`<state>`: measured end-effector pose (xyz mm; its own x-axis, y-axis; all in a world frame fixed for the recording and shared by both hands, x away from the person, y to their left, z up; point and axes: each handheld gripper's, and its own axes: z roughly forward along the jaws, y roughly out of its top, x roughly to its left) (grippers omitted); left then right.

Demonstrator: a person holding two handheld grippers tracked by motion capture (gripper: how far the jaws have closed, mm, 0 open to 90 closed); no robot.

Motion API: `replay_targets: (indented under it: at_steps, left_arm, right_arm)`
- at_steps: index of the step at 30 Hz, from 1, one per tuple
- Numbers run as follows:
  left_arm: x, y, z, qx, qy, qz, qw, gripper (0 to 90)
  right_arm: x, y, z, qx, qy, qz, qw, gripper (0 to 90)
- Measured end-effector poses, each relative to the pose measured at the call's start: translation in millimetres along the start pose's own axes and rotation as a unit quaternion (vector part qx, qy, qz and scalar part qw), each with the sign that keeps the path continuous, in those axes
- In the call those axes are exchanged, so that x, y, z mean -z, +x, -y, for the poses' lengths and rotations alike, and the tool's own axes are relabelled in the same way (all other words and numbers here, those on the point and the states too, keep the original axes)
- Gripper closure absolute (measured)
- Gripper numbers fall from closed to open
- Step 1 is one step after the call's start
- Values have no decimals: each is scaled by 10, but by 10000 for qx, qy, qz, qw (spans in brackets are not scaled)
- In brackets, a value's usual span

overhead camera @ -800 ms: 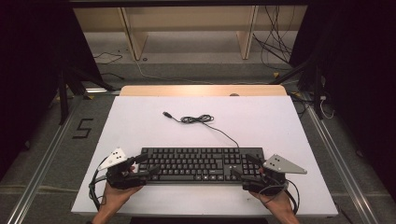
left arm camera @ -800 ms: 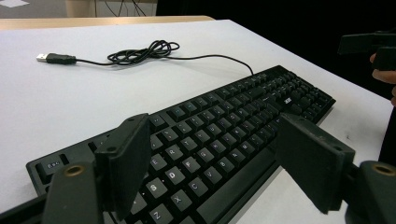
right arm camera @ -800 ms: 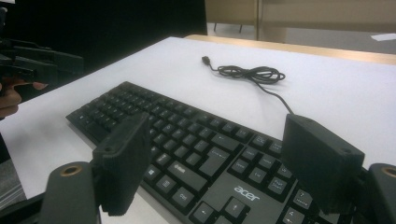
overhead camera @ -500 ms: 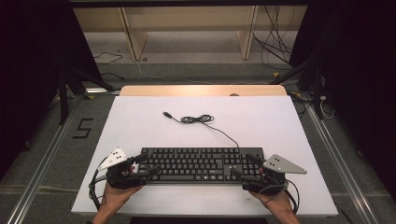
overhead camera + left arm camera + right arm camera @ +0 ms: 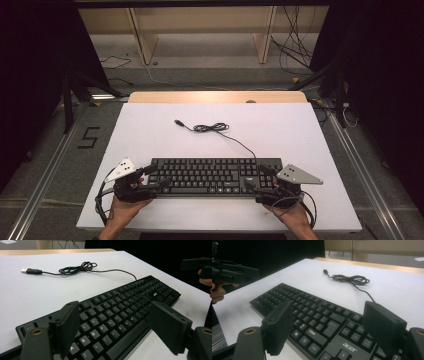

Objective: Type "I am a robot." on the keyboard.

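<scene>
A black keyboard (image 5: 214, 176) lies near the front edge of the white table (image 5: 150, 130), its cable (image 5: 220, 131) running off toward the middle of the table and ending in a small tangle with the plug lying loose. The left gripper (image 5: 156, 179) sits at the keyboard's left end and the right gripper (image 5: 256, 180) at its right end. Both have their jaws spread wide above the keys, clamped on nothing.
</scene>
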<state>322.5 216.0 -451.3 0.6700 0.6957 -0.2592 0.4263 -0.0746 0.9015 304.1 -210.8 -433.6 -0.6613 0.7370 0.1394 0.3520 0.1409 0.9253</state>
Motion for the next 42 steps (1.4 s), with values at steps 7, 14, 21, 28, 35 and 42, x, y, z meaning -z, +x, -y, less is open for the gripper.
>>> replay_targets:
  at_steps: [7, 14, 21, 28, 35, 42]
  left_arm:
    - [-1, 3, 0, 3, 4, -2, 10000, 241]
    - [-3, 8, 1, 9, 9, -13, 10000, 241]
    - [-2, 11, 1, 42, -6, -29, 10000, 241]
    - [2, 17, 1, 32, 1, -40, 10000, 241]
    - [3, 19, 1, 29, 3, -45, 10000, 241]
    - [5, 23, 0, 25, 4, -53, 10000, 240]
  right_arm:
    - [-57, 36, -27, 9, 25, -64, 10000, 257]
    - [-139, 75, -80, 31, 55, -142, 9999, 261]
    - [-265, 120, -126, 60, 194, -242, 9995, 264]
    - [-417, 169, -167, 116, 308, -328, 9989, 272]
    - [-535, 215, -203, 157, 369, -412, 9983, 282]
    - [-650, 244, -232, 165, 459, -485, 9976, 300]
